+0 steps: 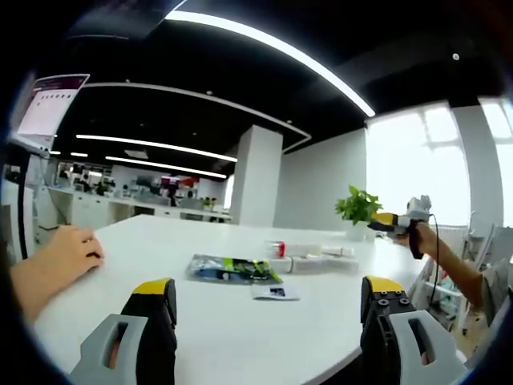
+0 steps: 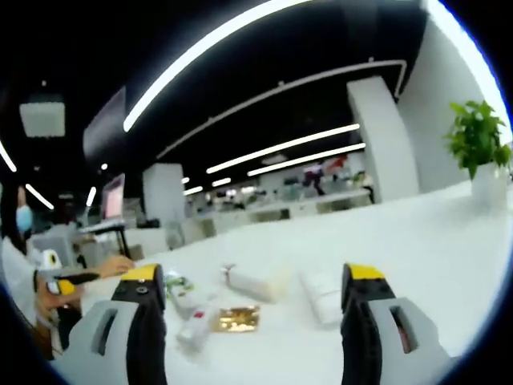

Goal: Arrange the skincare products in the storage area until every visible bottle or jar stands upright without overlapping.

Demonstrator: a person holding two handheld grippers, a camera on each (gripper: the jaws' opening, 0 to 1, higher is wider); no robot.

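The skincare products lie flat in a loose group on the white table [image 1: 200,337]. In the left gripper view I see a dark blue and green packet [image 1: 231,269], a small card [image 1: 275,292], a tube with a red cap [image 1: 278,249] and white tubes [image 1: 321,258]. My left gripper [image 1: 268,301] hangs open short of them, holding nothing. In the right gripper view a white box [image 2: 258,281], a white pack [image 2: 322,293], a gold sachet [image 2: 238,318] and a white tube [image 2: 195,329] lie between the jaws of my open right gripper [image 2: 252,293], further out.
A potted green plant [image 1: 358,207] [image 2: 478,144] stands on the table's far side. A person's hand [image 1: 68,250] rests on the table at the left. The right gripper [image 1: 398,222] is held up beside the plant; the left gripper [image 2: 64,286] shows at the far left. Office desks stand behind.
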